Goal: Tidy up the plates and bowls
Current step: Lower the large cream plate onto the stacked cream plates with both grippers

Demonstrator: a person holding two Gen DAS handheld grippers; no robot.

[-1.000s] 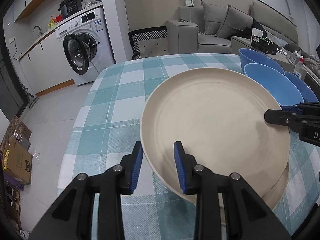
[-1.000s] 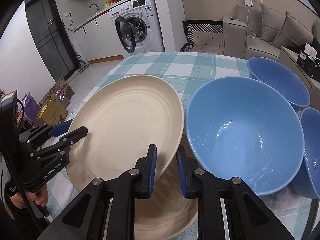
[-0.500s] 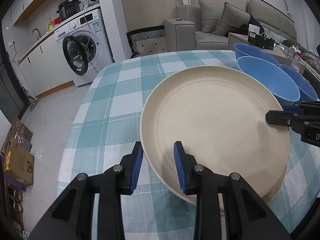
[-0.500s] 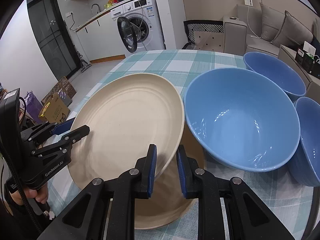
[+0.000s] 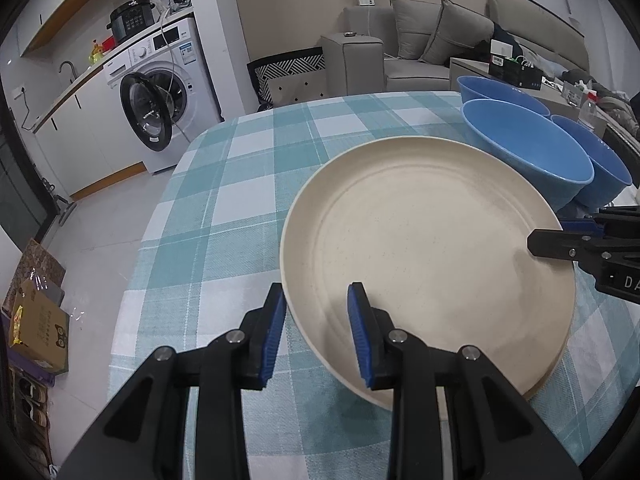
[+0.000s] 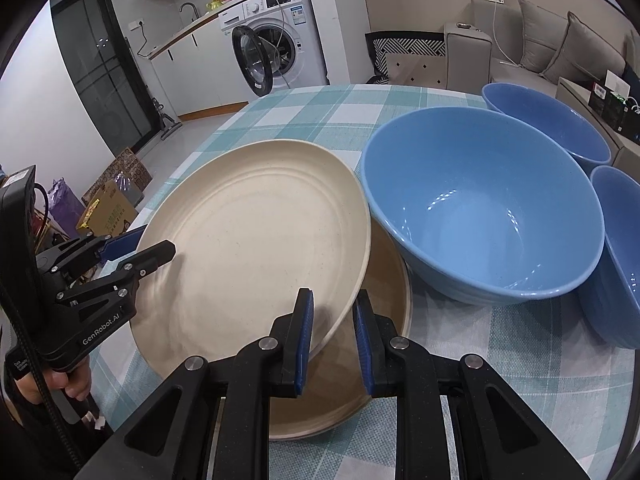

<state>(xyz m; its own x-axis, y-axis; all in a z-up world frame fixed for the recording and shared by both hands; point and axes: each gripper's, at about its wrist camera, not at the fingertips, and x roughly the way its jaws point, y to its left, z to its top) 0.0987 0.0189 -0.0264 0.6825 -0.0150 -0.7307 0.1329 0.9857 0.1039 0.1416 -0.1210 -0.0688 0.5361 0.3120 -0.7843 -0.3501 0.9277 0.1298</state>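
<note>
Cream plate (image 6: pixel 256 240) is tilted above a second cream plate (image 6: pixel 380 344) lying on the checked-cloth counter (image 5: pixel 248 184). Left tongs (image 5: pixel 316 332) clamp its rim at 6 o'clock in the left wrist view; right tongs (image 6: pixel 332 332) clamp the opposite rim. Three blue bowls sit approx. 1–2 o'clock: big bowl (image 6: pixel 480 208) just beside the plates, w/ two others (image 6: pixel 548 120) (image 6: pixel 620 256) behind it.

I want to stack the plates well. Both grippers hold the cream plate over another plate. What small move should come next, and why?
Probably lower the top plate level onto the lower plate. The left gripper and right gripper clasp opposite rims, and it sits tilted just above, beside the blue bowl.
</note>
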